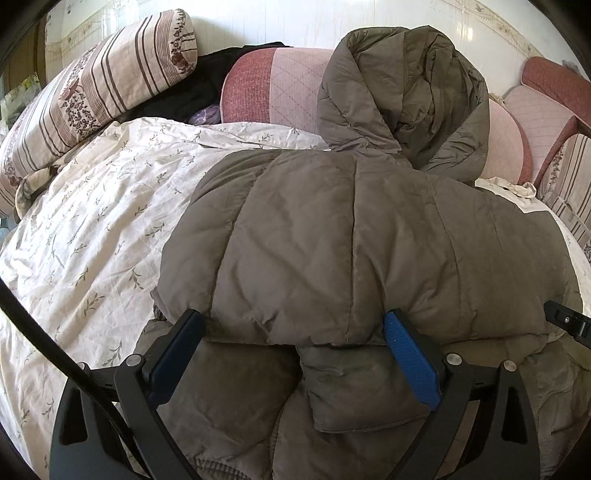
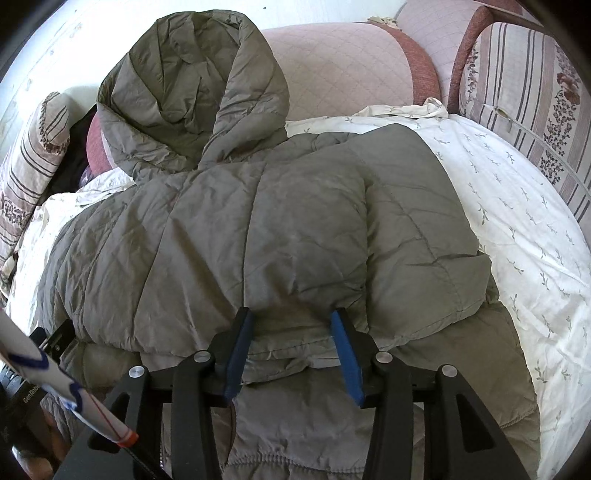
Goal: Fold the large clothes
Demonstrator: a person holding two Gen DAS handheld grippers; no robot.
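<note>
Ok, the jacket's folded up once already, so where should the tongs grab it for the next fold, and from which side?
Probably grip the thick folded edge of the jacket nearest you, coming in low from the front. That edge forms a raised, doubled lip off the sheet, which open tongs can straddle. The left tongs and right tongs are already open on either side of it.

Bed under a white leaf-print sheet [image 1: 92, 221], pink quilted headboard cushions [image 2: 340, 62] behind, striped floral pillows [image 1: 110, 77] either side, pale sunlit wall [image 1: 258, 18].

Olive puffer jacket [image 1: 354, 236] on floral sheet [image 1: 92, 229], left hand-held gripper [image 1: 295, 325] spread at its folded edge
</note>
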